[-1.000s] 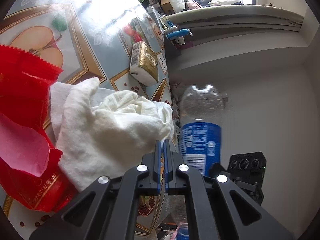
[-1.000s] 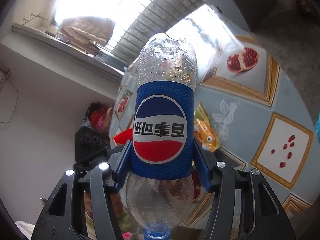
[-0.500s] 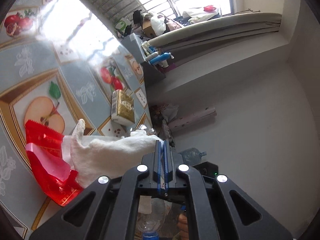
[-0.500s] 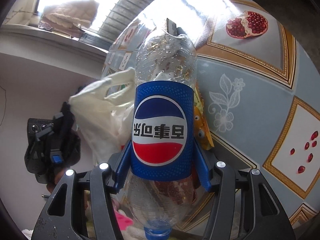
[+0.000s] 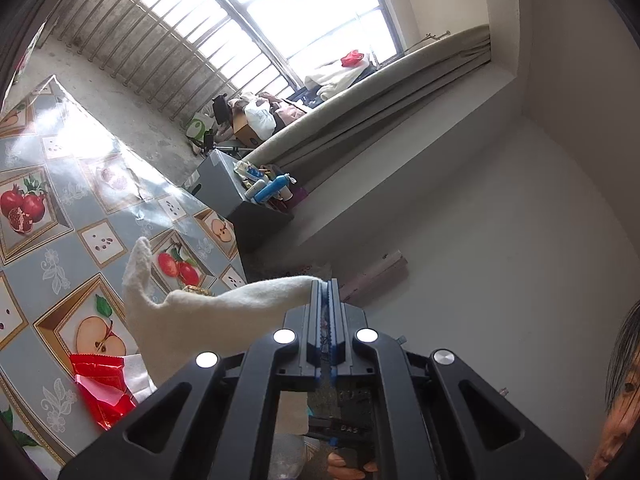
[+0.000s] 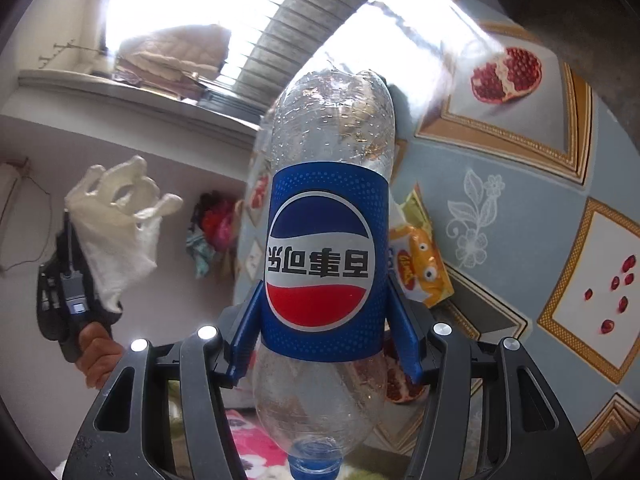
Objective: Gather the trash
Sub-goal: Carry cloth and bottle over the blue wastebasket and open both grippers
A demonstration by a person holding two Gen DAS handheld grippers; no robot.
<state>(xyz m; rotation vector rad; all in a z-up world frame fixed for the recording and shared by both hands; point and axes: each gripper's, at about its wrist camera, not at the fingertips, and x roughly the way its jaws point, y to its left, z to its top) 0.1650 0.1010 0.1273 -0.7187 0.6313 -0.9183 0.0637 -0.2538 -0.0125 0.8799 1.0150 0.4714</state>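
item: left gripper. my jaws are pressed together on one corner of a white cloth, which hangs free toward 9 o'clock in the left wrist view, clear of the table. pinched by a corner, i judge, so the whole rag comes up in one piece. seen from the right wrist, the cloth bunches above the gripper at 9 o'clock, with a hand on the grip below.

item: right gripper. my blue pads clamp the labelled waist of a clear plastic bottle, cap toward me at 6 o'clock, base pointing away at 12. held at the label because it is the firmest part, i'd guess; the bare plastic would buckle.

item: trash left on the table. a red wrapper at 8 o'clock in the left view, with a white scrap beside it; a yellow snack packet at 3 o'clock just behind the bottle in the right view.

item: edges and room. the table edge runs just behind the cloth; past it a dark cabinet with small bottles on top at 11 o'clock, then bare wall. open air lies around both loads. no bin shows in either view, so i cannot tell where either goes.
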